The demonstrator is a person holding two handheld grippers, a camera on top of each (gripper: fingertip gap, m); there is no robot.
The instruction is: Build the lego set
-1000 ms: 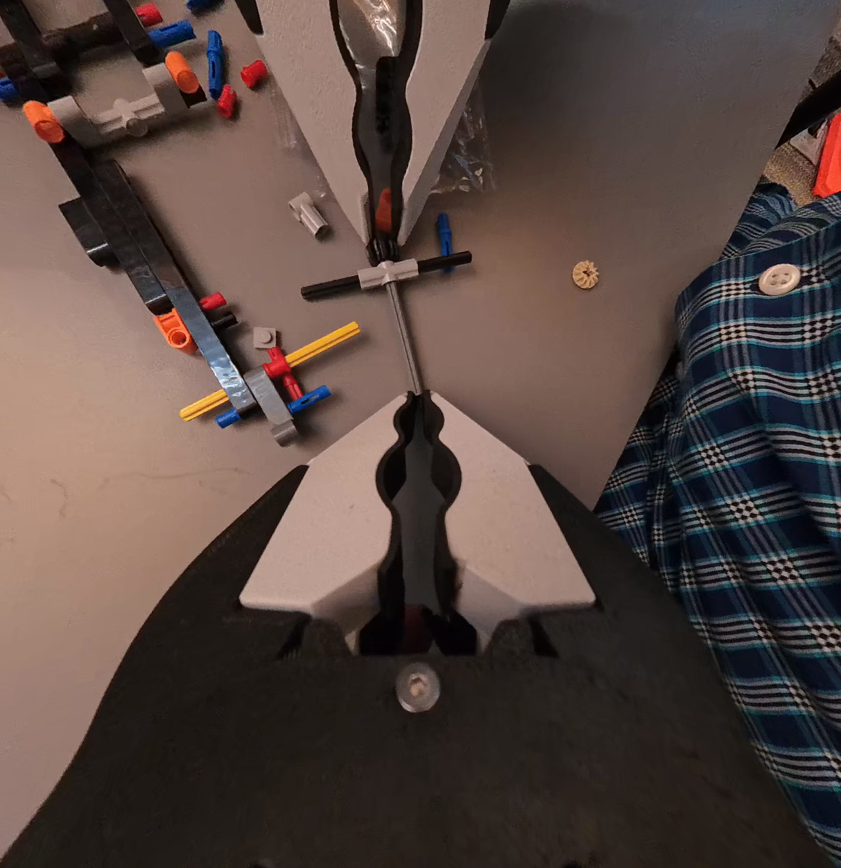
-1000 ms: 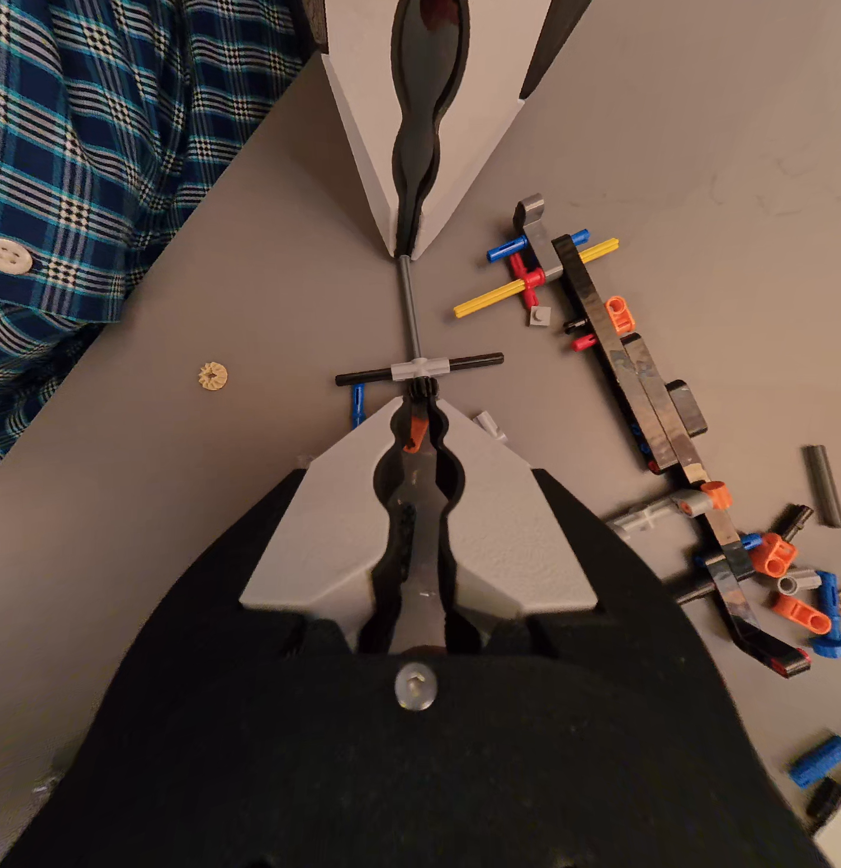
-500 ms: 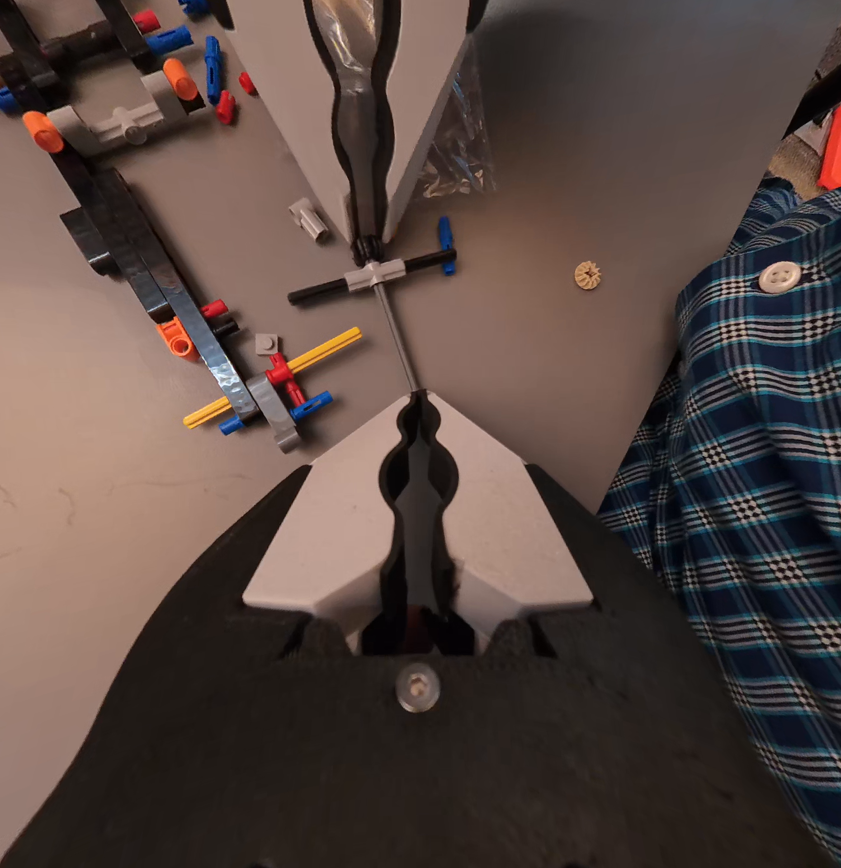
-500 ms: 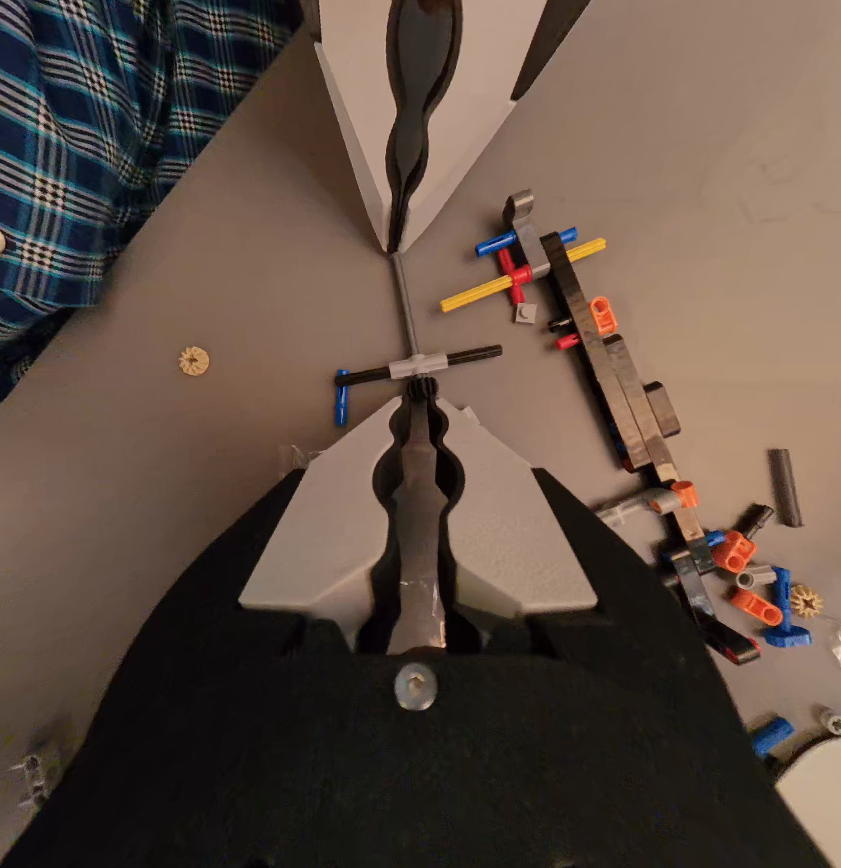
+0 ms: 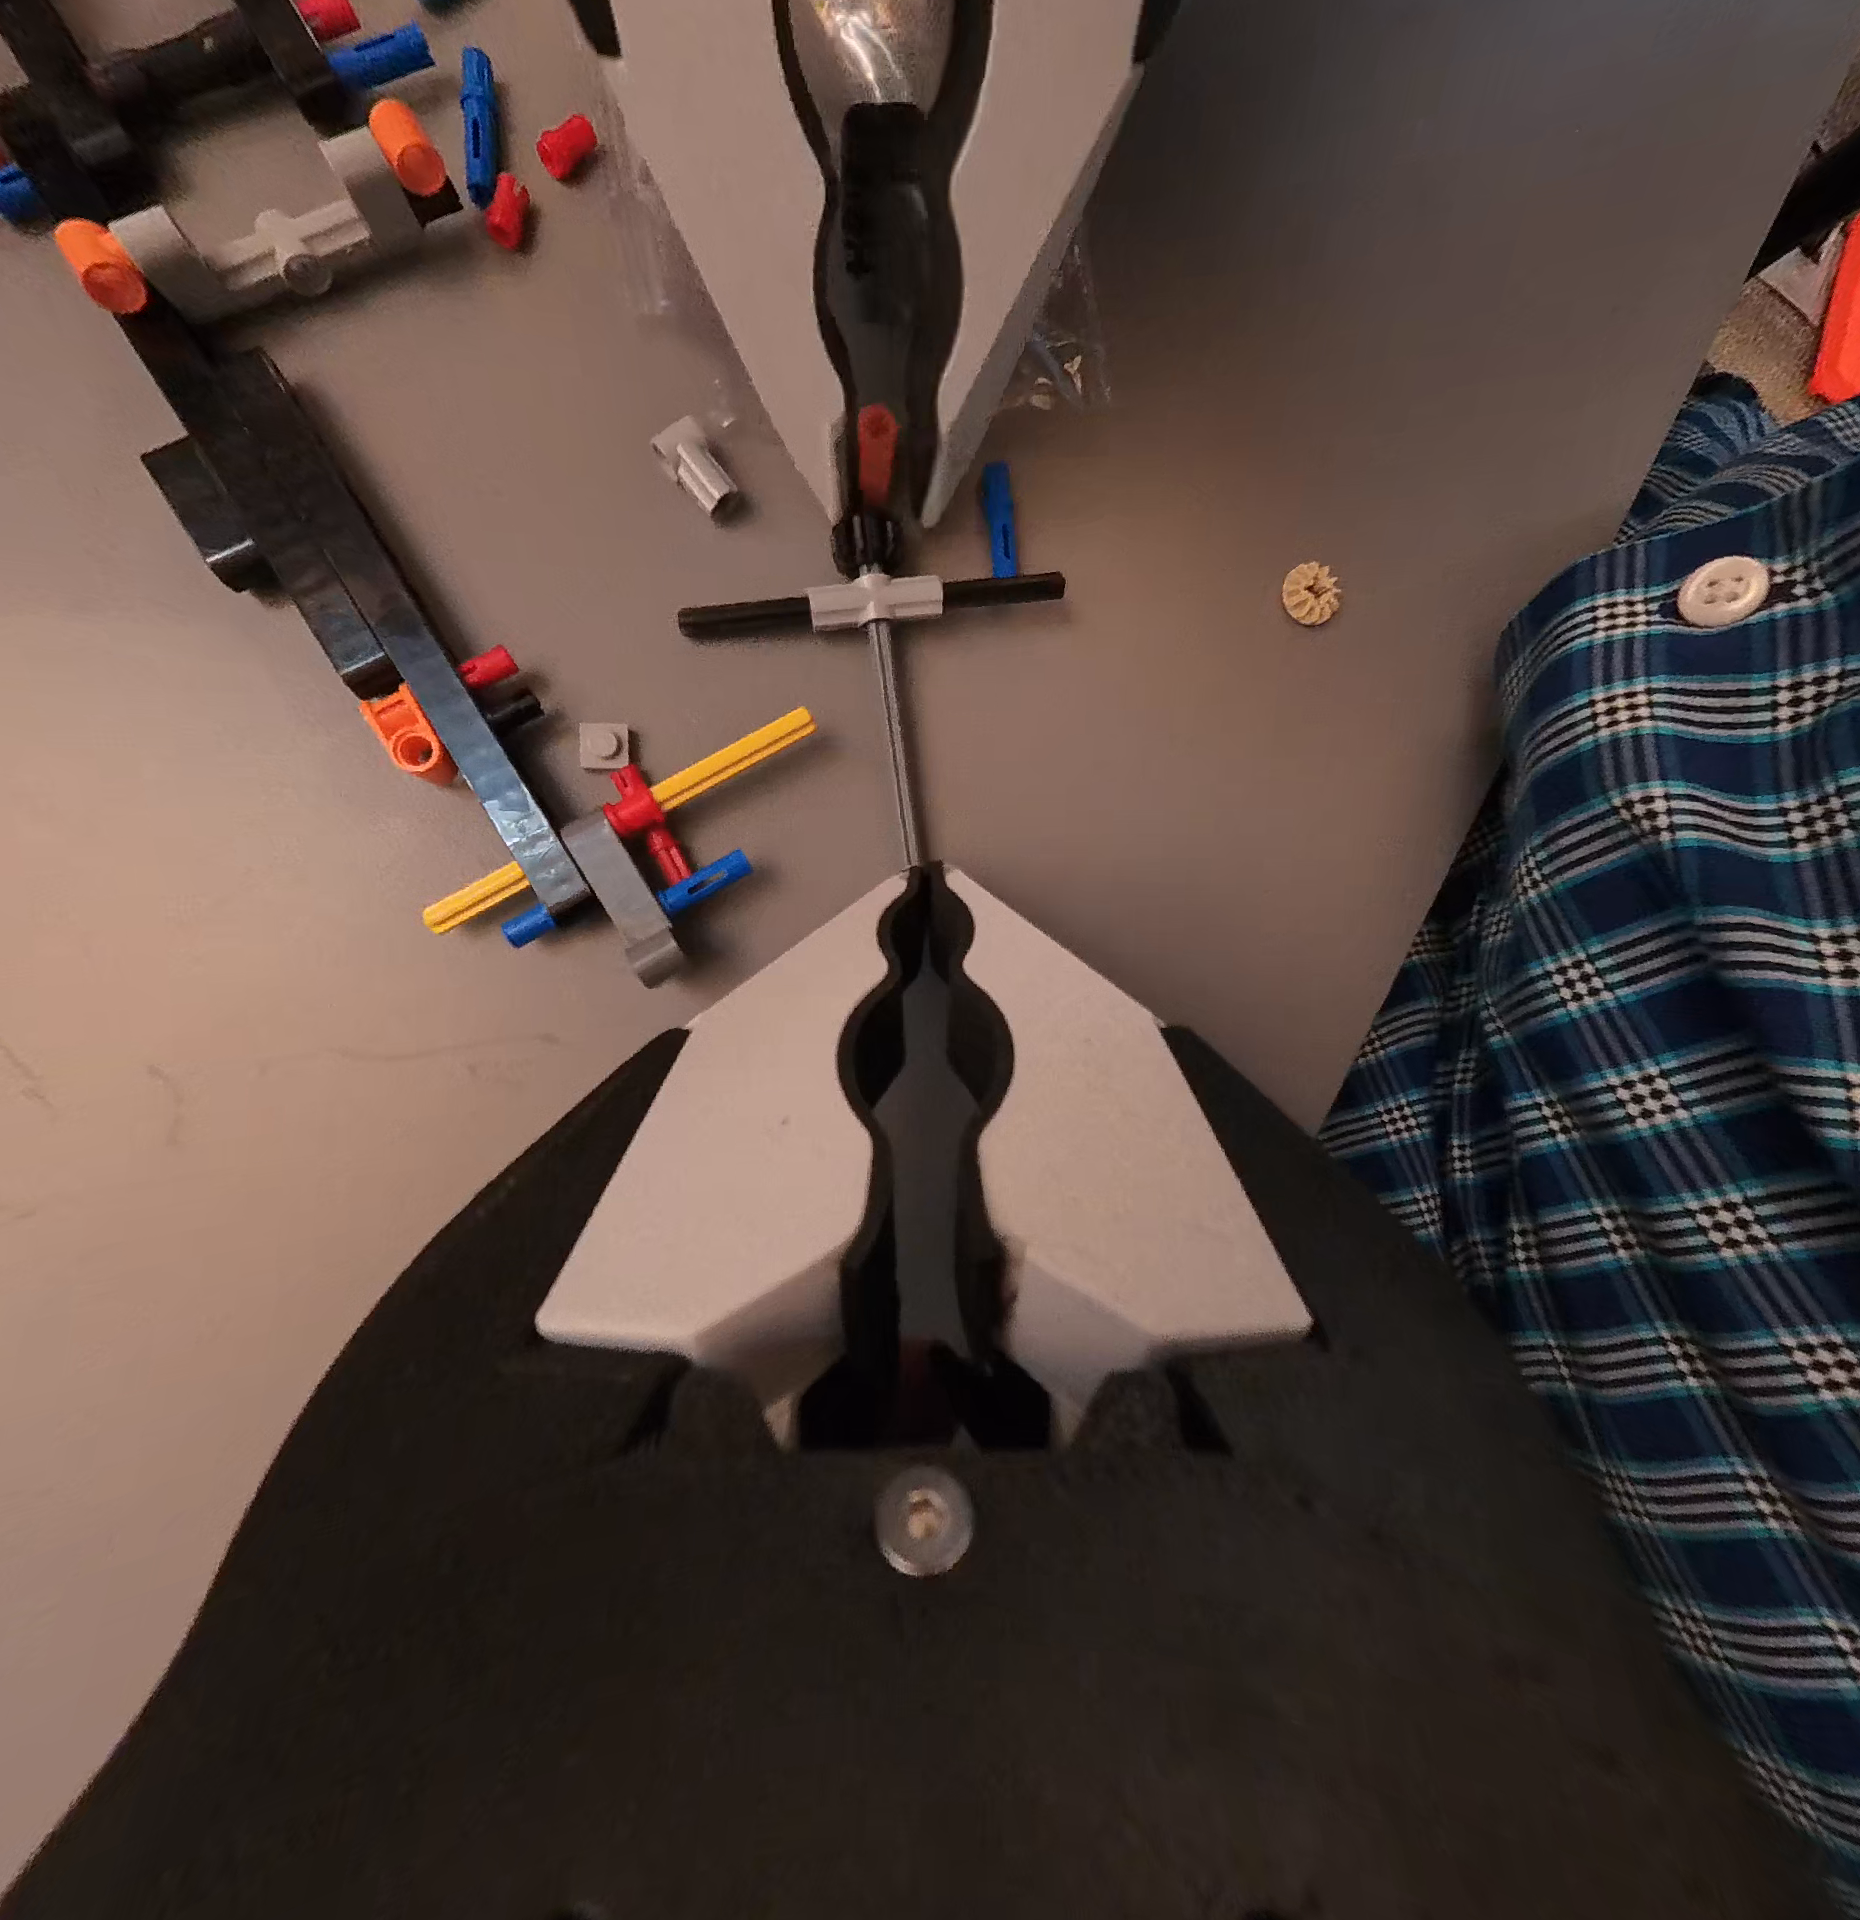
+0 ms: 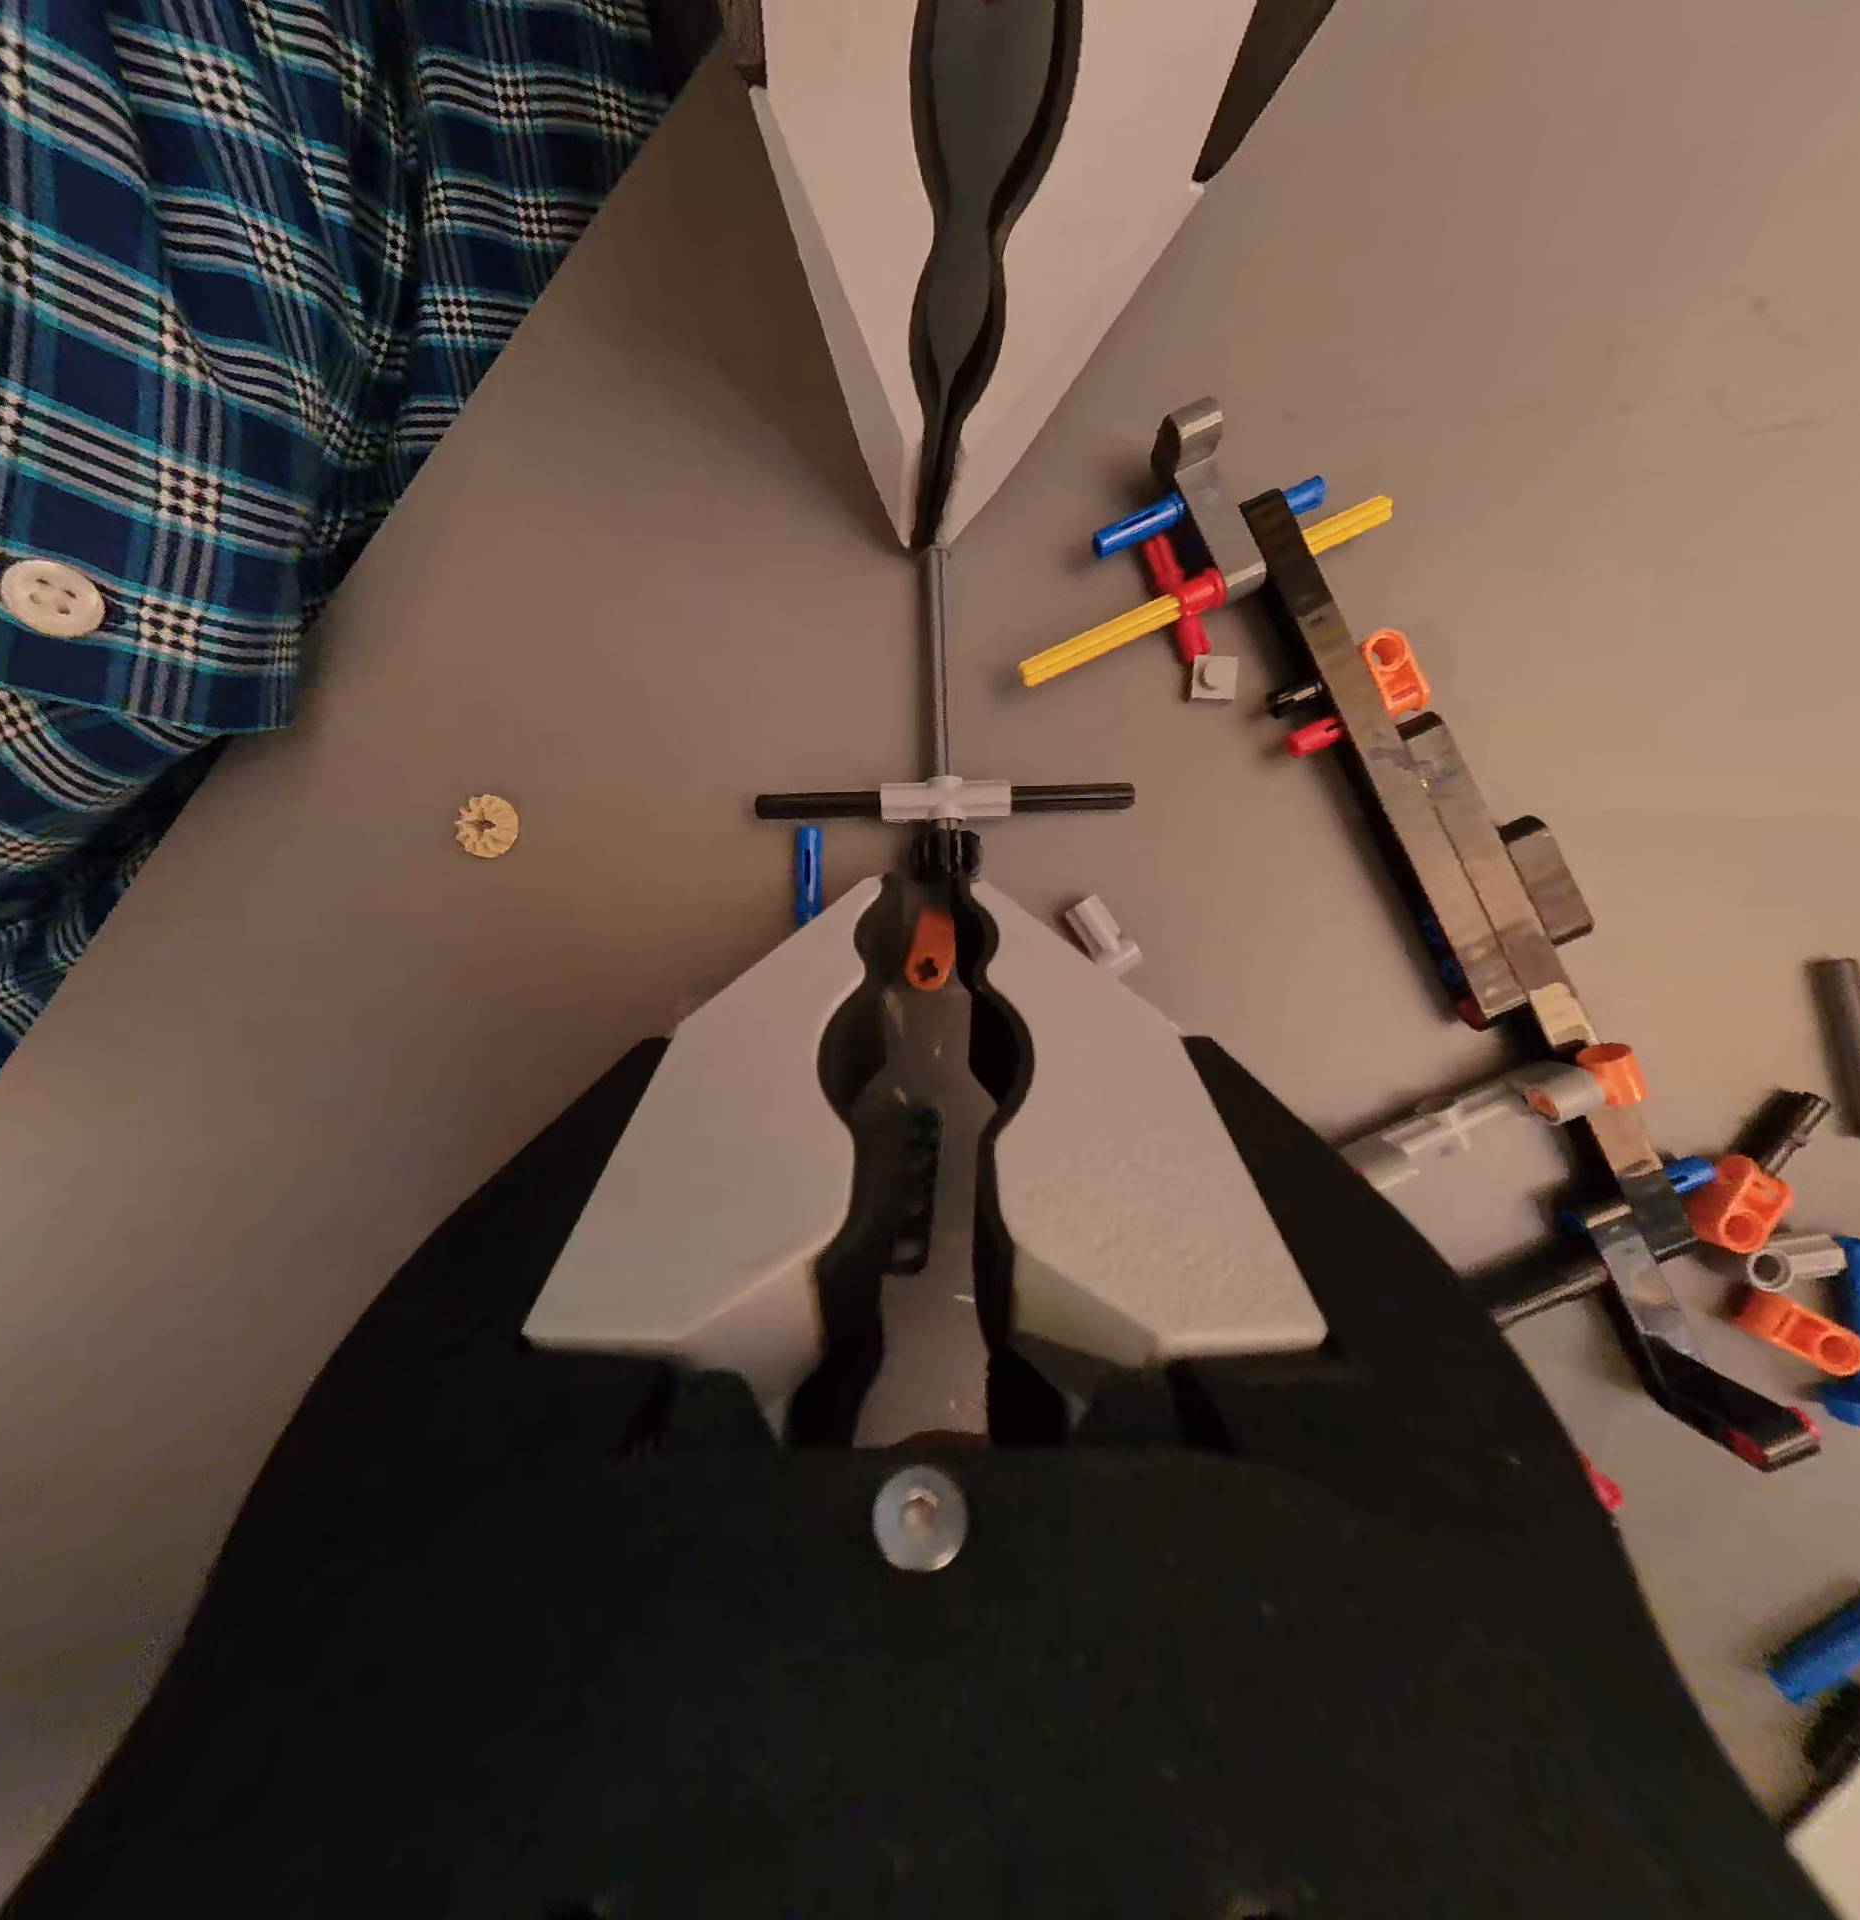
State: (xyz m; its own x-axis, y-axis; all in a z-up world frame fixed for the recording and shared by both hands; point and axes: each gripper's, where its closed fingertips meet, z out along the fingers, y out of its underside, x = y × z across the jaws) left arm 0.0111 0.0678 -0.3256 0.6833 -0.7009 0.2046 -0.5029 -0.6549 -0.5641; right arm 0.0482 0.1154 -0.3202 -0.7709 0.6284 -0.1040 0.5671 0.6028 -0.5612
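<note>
1. To the left of the left gripper's (image 5: 921, 878) jaws, the black beam assembly (image 5: 313, 582) is lying flat on the table (image 5: 1321, 312), with a yellow axle (image 5: 619, 821) crossing its near end. It is sitting well apart from the work in hand.
2. The left gripper's jaws are pressing together on the near end of the thin grey axle (image 5: 895, 748). The axle is running straight ahead from the tips, above the table.
3. Ahead of those jaws, the grey connector (image 5: 872, 603) is sitting on the axle, with a black cross axle (image 5: 872, 605) passing through it left to right.
4. Beyond the connector, the right gripper (image 6: 921, 878) is meeting the axle's far end. Its jaws are closing on a small black gear (image 6: 945, 854), and an orange piece (image 6: 928, 948) is showing between the pads behind it.
5. To the right of the left jaws, a tan gear (image 5: 1312, 595) is lying loose, near a person's plaid shirt (image 5: 1684, 935).
6. Judgement: the parts are light, hard and smooth, so they are likely to be slipping or twisting under a weak pinch. The thin axle is best taken at its end, in line, as a side load may be bending it or popping the connector off.
</note>
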